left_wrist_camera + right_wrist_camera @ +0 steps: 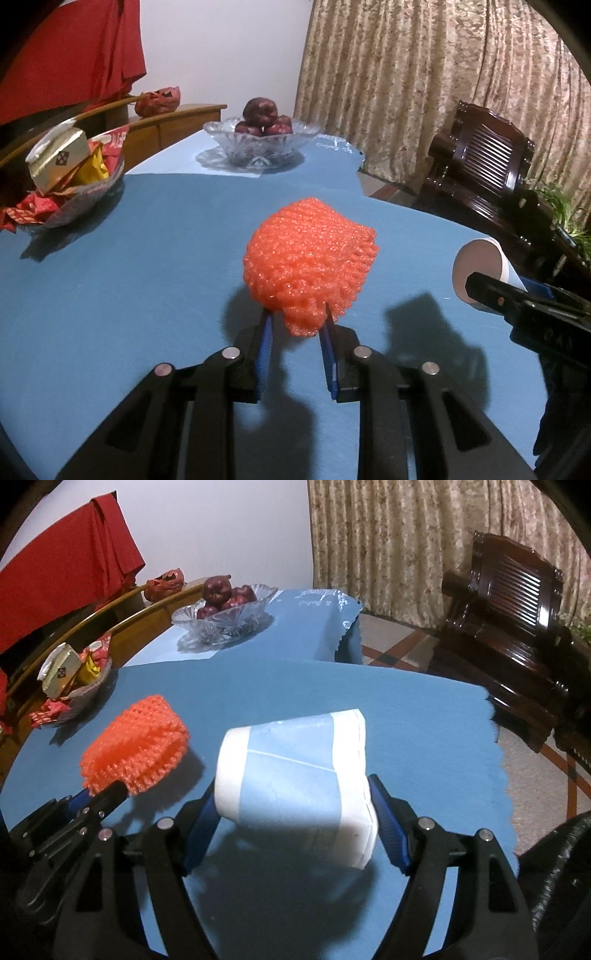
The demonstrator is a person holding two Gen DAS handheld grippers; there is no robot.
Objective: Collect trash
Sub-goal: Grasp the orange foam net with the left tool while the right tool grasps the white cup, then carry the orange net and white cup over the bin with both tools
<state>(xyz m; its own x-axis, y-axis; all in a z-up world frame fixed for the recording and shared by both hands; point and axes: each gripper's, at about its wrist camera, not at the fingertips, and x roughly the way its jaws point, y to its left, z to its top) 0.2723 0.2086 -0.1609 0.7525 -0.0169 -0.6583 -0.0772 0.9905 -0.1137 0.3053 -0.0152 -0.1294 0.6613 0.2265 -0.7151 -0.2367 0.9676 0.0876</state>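
My left gripper (297,319) is shut on an orange foam fruit net (310,260) and holds it just above the blue tablecloth (129,295). The net also shows in the right wrist view (136,744), with the left gripper (98,795) under it. My right gripper (293,805) is shut on a white and light-blue paper roll (295,771), lifted over the cloth. The roll shows at the right edge of the left wrist view (484,271).
A glass bowl of dark red fruit (262,138) stands at the far end of the table. A glass dish of packets and a gold box (62,177) sits at the left. A dark wooden chair (509,627) stands to the right, beyond the table's edge.
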